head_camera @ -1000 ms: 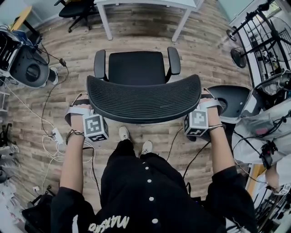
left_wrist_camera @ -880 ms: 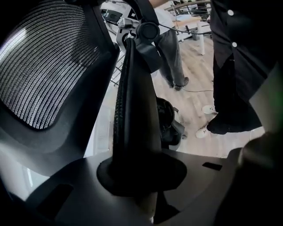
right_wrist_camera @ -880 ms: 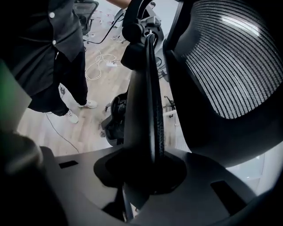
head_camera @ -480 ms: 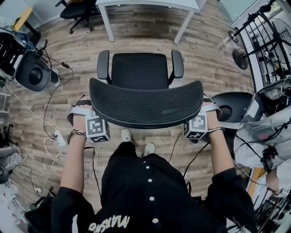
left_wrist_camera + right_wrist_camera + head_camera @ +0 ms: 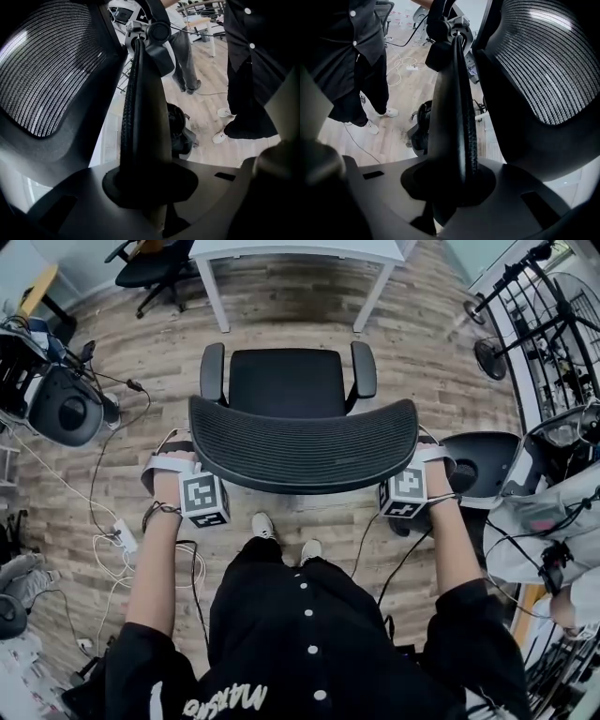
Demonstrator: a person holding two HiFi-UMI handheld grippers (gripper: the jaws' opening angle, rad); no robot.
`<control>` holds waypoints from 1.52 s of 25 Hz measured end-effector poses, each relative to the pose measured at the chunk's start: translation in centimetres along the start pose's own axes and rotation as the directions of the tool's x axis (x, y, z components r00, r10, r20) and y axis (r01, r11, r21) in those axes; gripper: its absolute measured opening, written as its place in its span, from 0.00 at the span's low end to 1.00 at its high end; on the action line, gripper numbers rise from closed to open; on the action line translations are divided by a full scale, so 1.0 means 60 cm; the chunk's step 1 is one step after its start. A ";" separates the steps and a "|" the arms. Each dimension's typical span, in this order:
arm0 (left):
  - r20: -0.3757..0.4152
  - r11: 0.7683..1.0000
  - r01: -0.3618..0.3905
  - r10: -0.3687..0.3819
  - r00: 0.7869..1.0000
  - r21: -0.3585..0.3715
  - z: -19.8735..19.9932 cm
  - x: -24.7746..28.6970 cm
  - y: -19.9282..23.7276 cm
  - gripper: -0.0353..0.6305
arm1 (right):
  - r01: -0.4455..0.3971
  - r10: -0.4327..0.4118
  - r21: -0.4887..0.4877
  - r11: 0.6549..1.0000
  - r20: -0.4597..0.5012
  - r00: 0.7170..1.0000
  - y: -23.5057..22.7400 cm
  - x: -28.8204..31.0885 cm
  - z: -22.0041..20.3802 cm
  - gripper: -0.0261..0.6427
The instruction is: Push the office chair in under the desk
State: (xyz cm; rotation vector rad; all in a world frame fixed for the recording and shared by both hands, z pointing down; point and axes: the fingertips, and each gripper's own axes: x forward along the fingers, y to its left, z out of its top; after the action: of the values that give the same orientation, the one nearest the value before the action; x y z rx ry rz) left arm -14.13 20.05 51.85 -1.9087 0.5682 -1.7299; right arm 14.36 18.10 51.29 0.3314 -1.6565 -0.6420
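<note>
1. Seeing left tongs (image 5: 137,56) clenched, jaws together, nothing between; parked just beside the left edge of the office chair (image 5: 302,444) backrest.
2. Same on right tongs (image 5: 458,56): clenched, empty, just beside the backrest's right edge.
3. Found chair on the wood floor (image 5: 441,371), seat facing far, between person (image 5: 309,634) and white desk (image 5: 300,249).
4. Reading seat's far edge as near the desk legs, not yet under.

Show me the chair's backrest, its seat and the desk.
backrest (image 5: 305,446), head view, on the middle of the dark mesh.
seat (image 5: 286,381), head view, on the centre of the black cushion.
desk (image 5: 212,292), head view, on its white leg at the view's left.
</note>
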 end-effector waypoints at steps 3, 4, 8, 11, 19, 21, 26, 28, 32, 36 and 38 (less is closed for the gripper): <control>0.001 1.000 -0.009 0.009 1.000 0.014 -0.001 0.005 0.021 0.17 | 0.024 -0.024 0.003 1.000 -0.001 1.000 -0.015 0.009 -0.001 0.17; 0.002 1.000 -0.009 0.009 1.000 0.016 -0.002 0.009 0.025 0.17 | 0.031 -0.031 0.004 0.999 -0.003 1.000 -0.020 0.012 -0.001 0.17; 0.008 1.000 -0.012 0.012 1.000 0.019 -0.007 0.022 0.038 0.17 | 0.037 -0.037 0.013 0.999 -0.015 0.999 -0.032 0.027 -0.005 0.17; 0.014 1.000 -0.010 0.010 1.000 0.020 -0.014 0.031 0.049 0.17 | 0.040 -0.040 0.018 0.999 -0.016 0.999 -0.042 0.035 -0.002 0.17; 0.027 0.999 -0.010 0.009 1.000 0.032 -0.005 0.054 0.072 0.17 | 0.041 -0.040 0.038 0.998 -0.024 0.999 -0.061 0.054 -0.020 0.18; 0.028 0.999 -0.014 0.013 1.000 0.030 -0.006 0.058 0.076 0.18 | 0.042 -0.041 0.040 0.998 -0.024 0.999 -0.067 0.059 -0.022 0.18; 0.021 0.999 -0.021 0.020 1.000 0.032 -0.010 0.064 0.086 0.18 | 0.041 -0.041 0.037 0.998 -0.019 0.999 -0.076 0.066 -0.021 0.18; 0.017 1.000 -0.019 0.019 1.000 0.024 -0.014 0.068 0.088 0.18 | 0.042 -0.041 0.029 0.999 -0.012 0.999 -0.084 0.071 -0.018 0.18; 0.011 0.999 -0.029 0.029 1.000 0.021 -0.016 0.077 0.103 0.18 | 0.039 -0.039 0.026 0.999 -0.006 0.999 -0.102 0.083 -0.021 0.18; 0.010 0.999 -0.033 0.033 0.999 0.015 -0.027 0.089 0.114 0.18 | 0.011 -0.011 0.028 1.000 -0.020 1.000 -0.113 0.100 -0.019 0.18; 0.010 0.999 -0.037 0.037 0.999 0.015 -0.032 0.095 0.122 0.18 | -0.002 0.003 0.030 1.000 -0.027 1.000 -0.118 0.107 -0.018 0.18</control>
State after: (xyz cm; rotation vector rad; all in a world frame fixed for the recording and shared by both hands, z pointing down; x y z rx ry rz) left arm -15.24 10.64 51.99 -1.8832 0.5813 -1.6966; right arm 13.21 8.60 52.49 0.3586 -1.6419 -0.6088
